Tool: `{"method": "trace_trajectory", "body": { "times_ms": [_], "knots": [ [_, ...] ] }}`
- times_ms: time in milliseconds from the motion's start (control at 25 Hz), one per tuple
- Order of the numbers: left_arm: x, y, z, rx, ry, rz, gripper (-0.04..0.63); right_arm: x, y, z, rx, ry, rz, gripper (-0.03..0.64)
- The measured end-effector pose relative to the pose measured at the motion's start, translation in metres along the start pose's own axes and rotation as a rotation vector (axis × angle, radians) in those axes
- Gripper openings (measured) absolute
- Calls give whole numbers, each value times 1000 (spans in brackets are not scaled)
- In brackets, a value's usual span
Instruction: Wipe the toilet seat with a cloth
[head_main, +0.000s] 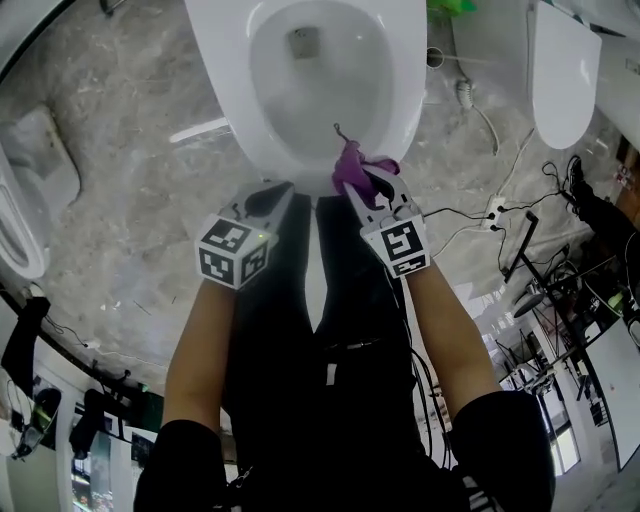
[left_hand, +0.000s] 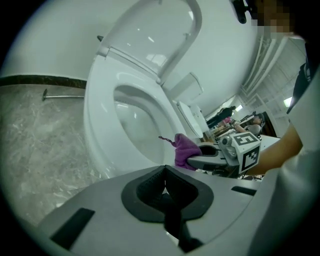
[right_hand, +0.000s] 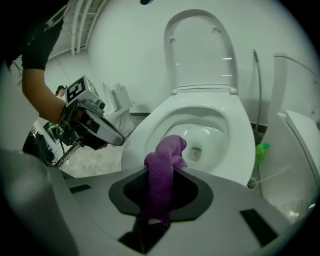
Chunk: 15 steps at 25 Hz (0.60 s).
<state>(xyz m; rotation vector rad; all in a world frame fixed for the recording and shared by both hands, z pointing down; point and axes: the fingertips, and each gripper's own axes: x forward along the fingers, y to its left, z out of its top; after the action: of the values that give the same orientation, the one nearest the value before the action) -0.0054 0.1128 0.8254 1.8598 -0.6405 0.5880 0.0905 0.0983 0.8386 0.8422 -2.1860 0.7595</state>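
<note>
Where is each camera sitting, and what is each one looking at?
Head view: on the person's head, looking steeply down at the toilet seat; both forearms, left gripper and right gripper show.
Left gripper view: on the left gripper, facing across the seat; its own shut jaws show.
Right gripper view: on the right gripper, facing the raised lid; its jaws gripping the purple cloth show.
Shared: both gripper views see the other gripper.

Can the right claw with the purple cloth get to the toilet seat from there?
Probably yes. The right claw, shut on the purple cloth, is at the front edge of the toilet seat. The lid is up, and nothing sits between the cloth and the seat.
</note>
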Motion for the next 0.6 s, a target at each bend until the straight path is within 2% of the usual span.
{"method": "trace_trajectory", "body": {
  "times_ms": [200, 320, 600],
  "knots": [
    [-15, 33, -10, -41, -42, 41, 9, 32, 54, 13, -146, 40, 181, 91],
    [-25, 50, -13, -88, -91, 75, 9, 49, 78, 26, -221, 22, 248, 91],
    [-45, 73, -10, -144, -152, 117, 9, 86, 85, 64, -136, -23, 247, 92]
  ]
}}
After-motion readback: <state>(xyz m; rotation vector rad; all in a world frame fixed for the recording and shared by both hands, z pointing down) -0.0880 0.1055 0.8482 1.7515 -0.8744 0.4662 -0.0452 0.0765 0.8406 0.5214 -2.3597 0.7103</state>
